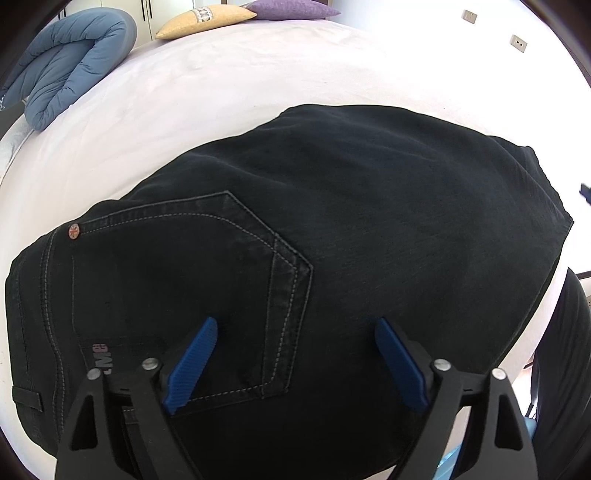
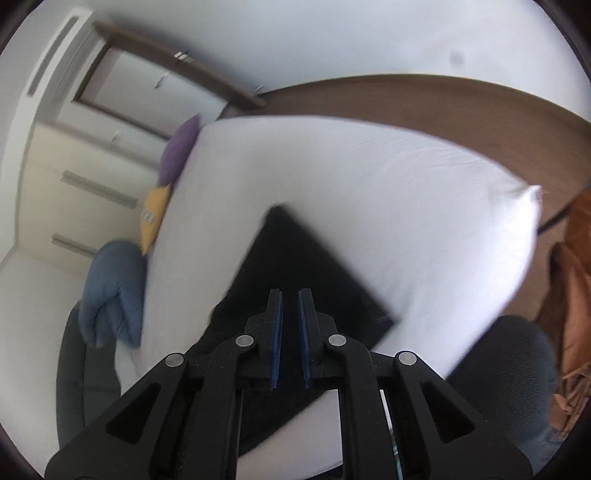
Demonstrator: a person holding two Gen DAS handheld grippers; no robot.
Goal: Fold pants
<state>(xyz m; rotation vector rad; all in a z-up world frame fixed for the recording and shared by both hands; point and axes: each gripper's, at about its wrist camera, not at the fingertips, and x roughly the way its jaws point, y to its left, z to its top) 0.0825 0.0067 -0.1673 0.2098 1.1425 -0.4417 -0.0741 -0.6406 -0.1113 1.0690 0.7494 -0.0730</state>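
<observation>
— White bed sheet (image 1: 229, 85) fills the background, with a blue quilt (image 1: 70, 62), a yellow pillow (image 1: 205, 20) and a purple pillow (image 1: 291, 9) at the far edge. Where are the pants?

— The black pants (image 1: 351, 221) lie flat on the sheet in a compact block, so I judge they are already folded at least once. A back pocket (image 1: 192, 288) faces up, near the left gripper (image 1: 295, 328).

— How is that gripper?

— It is wide open and holds nothing. It hangs just above the cloth, over the near part, maybe to press it or to take the edge for one more fold.

— And the other one?

— The right gripper (image 2: 290, 295) is almost closed, only a narrow gap is between its blue pads (image 2: 277, 332), and nothing is inside. It is higher above the bed, away from the cloth, I think to keep out of the way
</observation>
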